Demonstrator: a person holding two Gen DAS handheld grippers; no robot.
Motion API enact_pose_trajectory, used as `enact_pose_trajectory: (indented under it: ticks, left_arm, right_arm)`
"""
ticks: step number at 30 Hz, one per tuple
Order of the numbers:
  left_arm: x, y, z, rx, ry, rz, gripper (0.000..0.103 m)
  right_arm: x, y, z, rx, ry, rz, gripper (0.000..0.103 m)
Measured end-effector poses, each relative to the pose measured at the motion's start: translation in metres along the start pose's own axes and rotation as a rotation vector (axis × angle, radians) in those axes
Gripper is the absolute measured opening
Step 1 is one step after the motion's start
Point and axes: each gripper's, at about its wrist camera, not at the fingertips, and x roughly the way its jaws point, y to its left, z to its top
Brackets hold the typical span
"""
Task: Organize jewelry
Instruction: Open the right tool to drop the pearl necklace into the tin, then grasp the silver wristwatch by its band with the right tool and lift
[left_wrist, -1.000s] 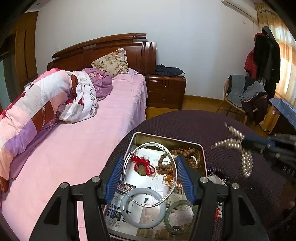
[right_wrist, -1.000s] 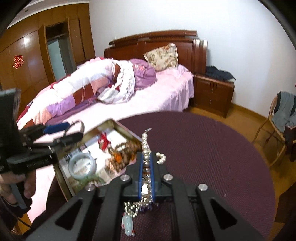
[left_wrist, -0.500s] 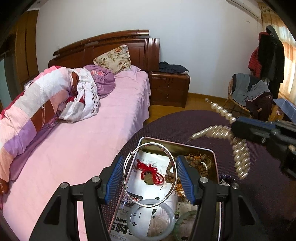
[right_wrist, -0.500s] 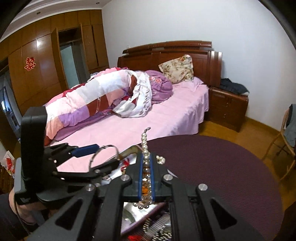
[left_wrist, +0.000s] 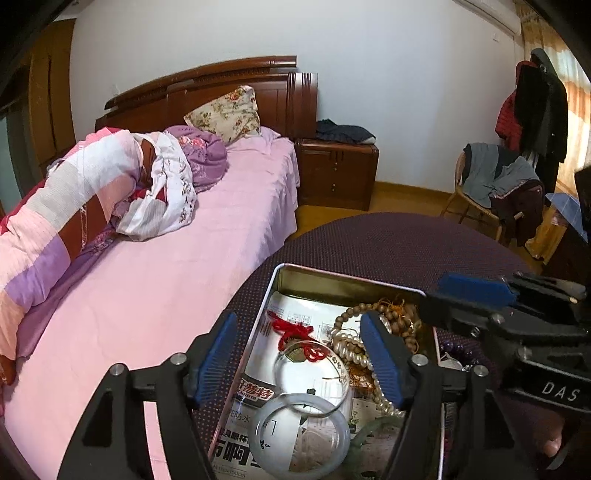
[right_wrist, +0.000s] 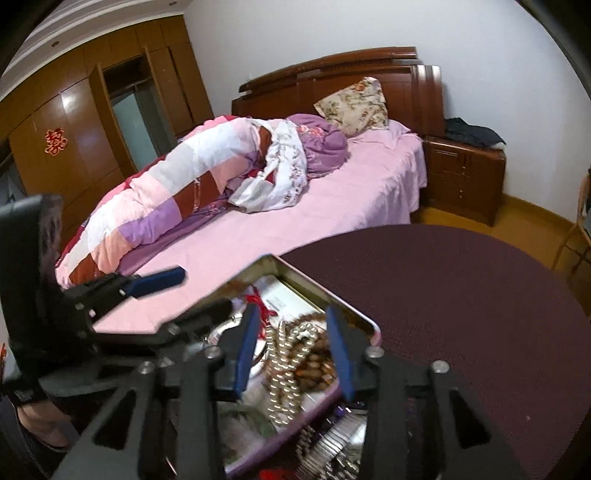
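An open metal tin (left_wrist: 275, 284) stands on the round purple table (left_wrist: 388, 243). In it lie a thin silver bangle (left_wrist: 343, 373), a white jade bangle (left_wrist: 264, 424), a green bangle (left_wrist: 373, 428), a red knot charm (left_wrist: 295, 330), wooden beads (left_wrist: 369, 314) and a pearl necklace (left_wrist: 354, 350). My left gripper (left_wrist: 299, 343) hangs over the tin, its jaws opening and nothing pressed between the pads. My right gripper (right_wrist: 291, 332) also hovers over the tin (right_wrist: 321, 291) with jaws opening. The pearl necklace (right_wrist: 284, 369) shows blurred below and between its pads, free of them.
Dark purple beads (left_wrist: 458, 347) and a metal bracelet (right_wrist: 332, 443) lie on the table beside the tin. A pink bed (left_wrist: 166, 277) with a rolled quilt runs along the table's left. Behind are a nightstand (left_wrist: 336, 173) and a chair with clothes (left_wrist: 495, 184).
The silver bangle has left the left gripper's pads and lies in the tin. The right gripper came down over the tin, opened, and the pearl necklace dropped in.
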Motion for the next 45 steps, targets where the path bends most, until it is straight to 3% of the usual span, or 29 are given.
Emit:
enact_pose_trajectory:
  ticks: [3,9,16,25,27,32,45]
  left_arm:
    - [-0.007,0.001,-0.003,-0.013,-0.016,0.022,0.076]
    - [-0.012,-0.002,-0.016,-0.043,-0.012,0.036,0.077]
    - [-0.016,-0.007,-0.023,-0.043,-0.006,0.054,0.078]
    - [-0.021,0.006,-0.027,-0.093,-0.021,0.056,0.078]
    - [-0.02,0.005,-0.028,-0.093,-0.017,0.055,0.078]
    - [-0.023,0.002,-0.029,-0.099,-0.013,0.041,0.078]
    - [-0.041,-0.018,-0.028,-0.079,-0.039,-0.008,0.078]
  right_arm:
    - [-0.014,-0.009,-0.017,0.02,0.02,-0.07,0.042]
    - [-0.025,-0.02,-0.061,0.079,0.106,-0.12,0.042]
    - [-0.017,0.008,-0.068,0.008,0.137,-0.103,0.042]
    - [0.003,0.012,-0.073,-0.038,0.185,-0.214,0.042]
    - [0.003,0.013,-0.074,-0.049,0.191,-0.23,0.034]
    - [-0.004,0.007,-0.078,-0.044,0.189,-0.23,0.018]
    - [-0.076,-0.02,-0.078,0.006,0.072,-0.252,0.017]
